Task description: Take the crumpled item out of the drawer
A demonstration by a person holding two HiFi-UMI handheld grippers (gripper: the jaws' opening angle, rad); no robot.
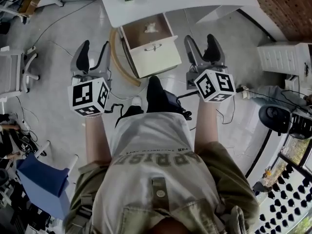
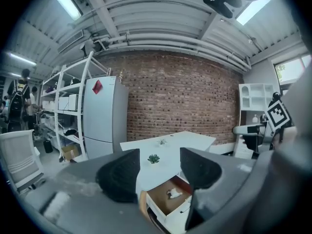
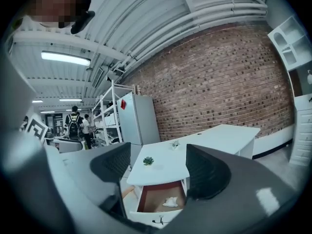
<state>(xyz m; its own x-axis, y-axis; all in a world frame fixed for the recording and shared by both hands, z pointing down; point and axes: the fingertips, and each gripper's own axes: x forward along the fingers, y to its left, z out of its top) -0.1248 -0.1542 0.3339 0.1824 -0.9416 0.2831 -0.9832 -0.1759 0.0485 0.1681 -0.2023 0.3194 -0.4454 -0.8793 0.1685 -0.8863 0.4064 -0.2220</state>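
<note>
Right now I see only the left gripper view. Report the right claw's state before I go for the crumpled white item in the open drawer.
Observer: The right claw is open with nothing between its jaws, aimed at the open white drawer with the brown inside.
Operator: Describe the drawer's front.
Observer: A small metal handle sits at its middle.
Operator: Check the floor before it.
Observer: The person's black shoe shows just below the drawer front in the head view.
</note>
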